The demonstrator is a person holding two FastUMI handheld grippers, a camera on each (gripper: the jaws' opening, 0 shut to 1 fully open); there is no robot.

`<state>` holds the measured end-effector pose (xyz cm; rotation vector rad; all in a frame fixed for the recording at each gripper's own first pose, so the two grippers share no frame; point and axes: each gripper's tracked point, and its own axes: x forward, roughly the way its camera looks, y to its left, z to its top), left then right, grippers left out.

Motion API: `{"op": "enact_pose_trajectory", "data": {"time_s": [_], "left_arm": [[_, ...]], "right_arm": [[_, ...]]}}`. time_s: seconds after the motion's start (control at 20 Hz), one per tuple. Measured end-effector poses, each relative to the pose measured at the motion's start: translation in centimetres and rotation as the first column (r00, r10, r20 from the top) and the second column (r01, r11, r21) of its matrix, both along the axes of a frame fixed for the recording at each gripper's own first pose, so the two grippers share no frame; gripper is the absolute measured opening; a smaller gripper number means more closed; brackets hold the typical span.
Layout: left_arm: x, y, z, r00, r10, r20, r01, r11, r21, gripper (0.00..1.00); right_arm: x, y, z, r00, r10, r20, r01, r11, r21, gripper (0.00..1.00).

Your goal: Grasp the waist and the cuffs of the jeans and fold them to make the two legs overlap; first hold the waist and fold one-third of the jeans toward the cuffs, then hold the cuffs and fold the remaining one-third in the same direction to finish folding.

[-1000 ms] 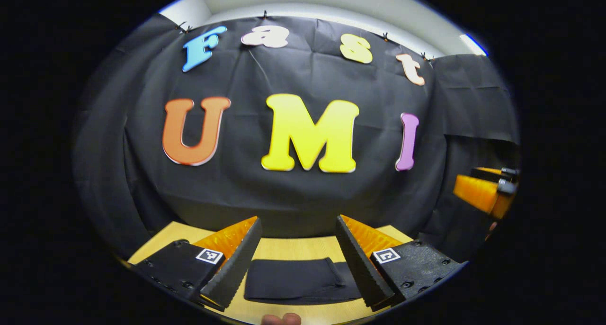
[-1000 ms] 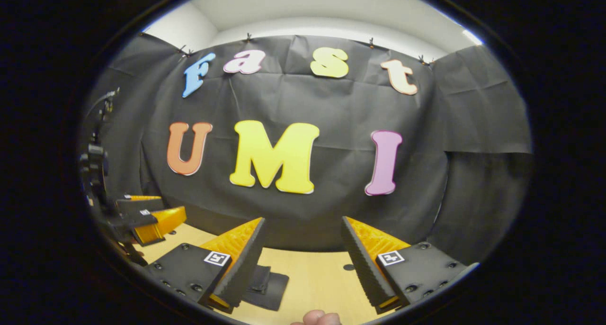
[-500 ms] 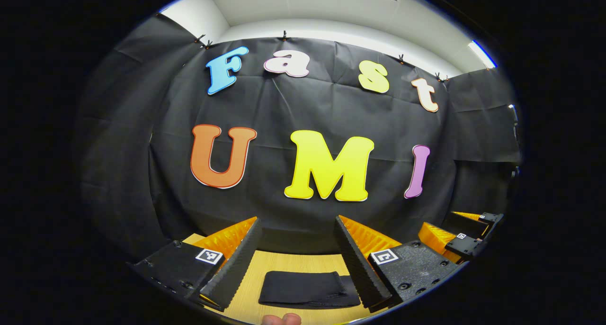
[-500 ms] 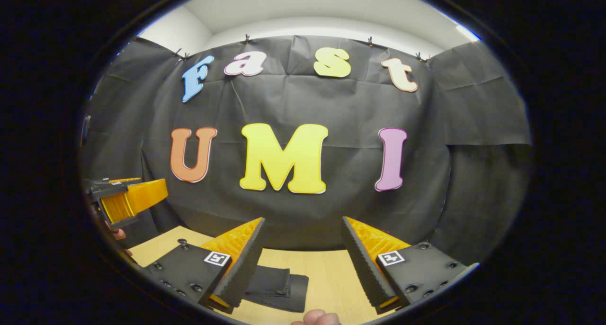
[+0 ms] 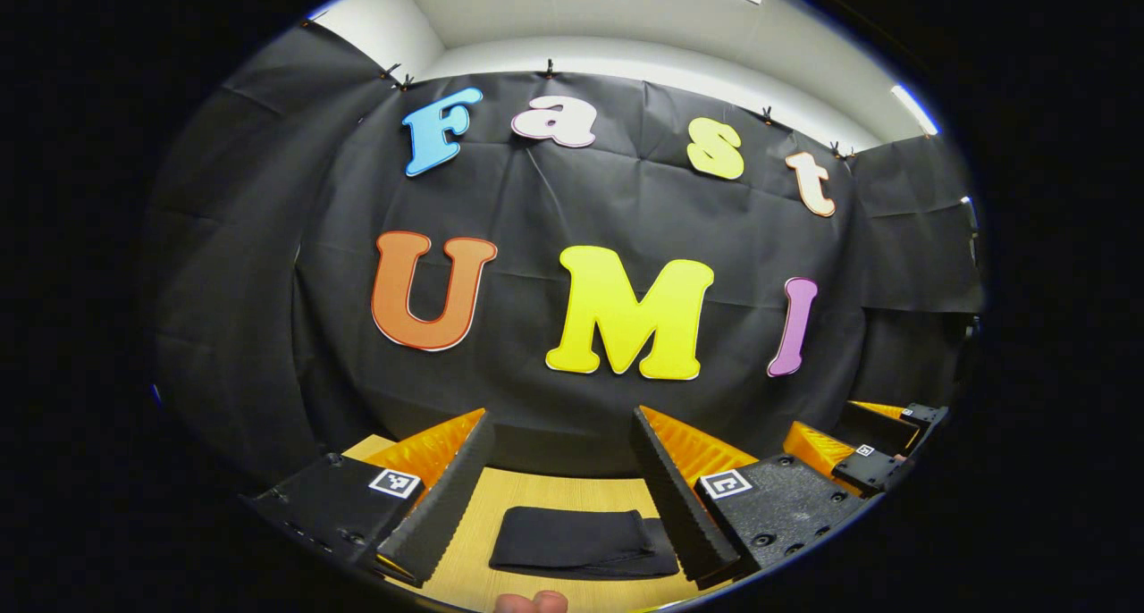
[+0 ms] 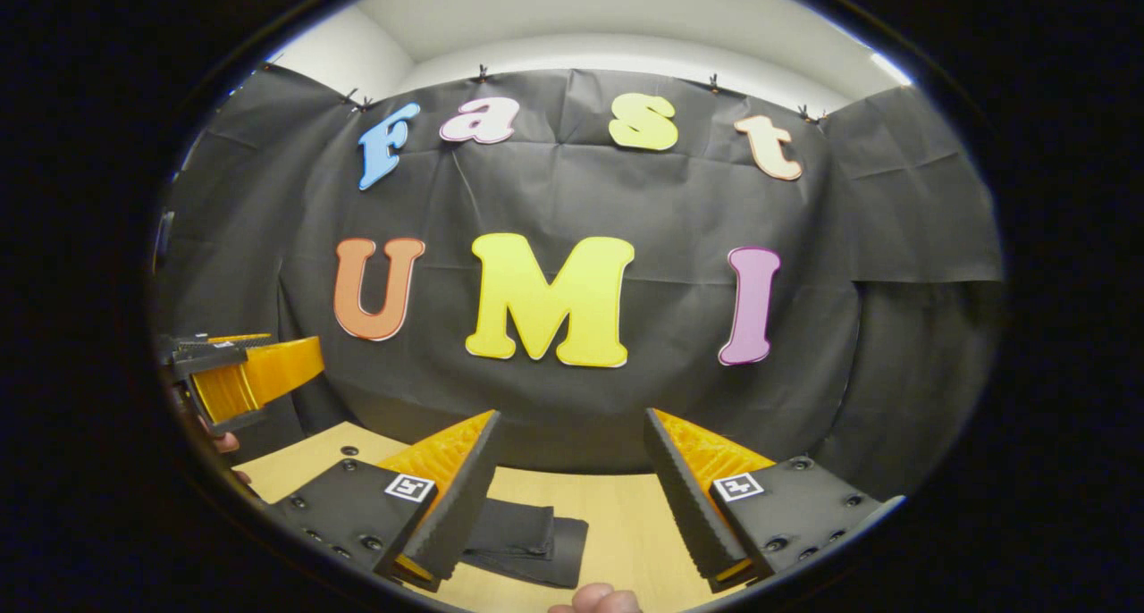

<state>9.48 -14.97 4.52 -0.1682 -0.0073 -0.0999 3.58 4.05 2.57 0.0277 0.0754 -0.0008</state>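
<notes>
Pale wooden counter (image 5: 500,497) spread below, dark booth wall behind. Black jeans (image 5: 581,541) lying flat on the counter as a compact folded bundle, layered edges stacked at one end in the right gripper view (image 6: 527,541). Looks like both thirds already folded over, so final step apparently done. Left hand-held gripper (image 5: 561,492) raised above the bundle, jaws spread wide, gripping nothing, jeans framed between its fingers but well below. Right hand-held gripper (image 6: 567,497) likewise wide and empty, bundle just off its left finger. Seen at the far left there, the left gripper again (image 6: 241,376), lifted clear. Thumb tip (image 5: 532,602) peeking at the bottom edge. Next, probably only pulling both away; a quick squaring of the bundle if edges stray.
</notes>
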Motion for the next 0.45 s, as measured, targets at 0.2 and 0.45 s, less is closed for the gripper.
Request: {"op": "enact_pose_trajectory", "data": {"time_s": [0.2,0.45], "left_arm": [[-0.16,-0.22,-0.07,1.000,-0.005,-0.005,0.005,1.000,-0.004,0.97],[-0.42,-0.55,-0.08,1.000,-0.010,-0.009,0.010,1.000,0.009,0.98]], "right_arm": [[-0.15,0.28,0.05,1.000,0.005,-0.002,-0.005,1.000,0.000,0.96],[-0.36,0.45,0.09,1.000,0.009,-0.006,-0.009,1.000,0.001,0.96]]}}
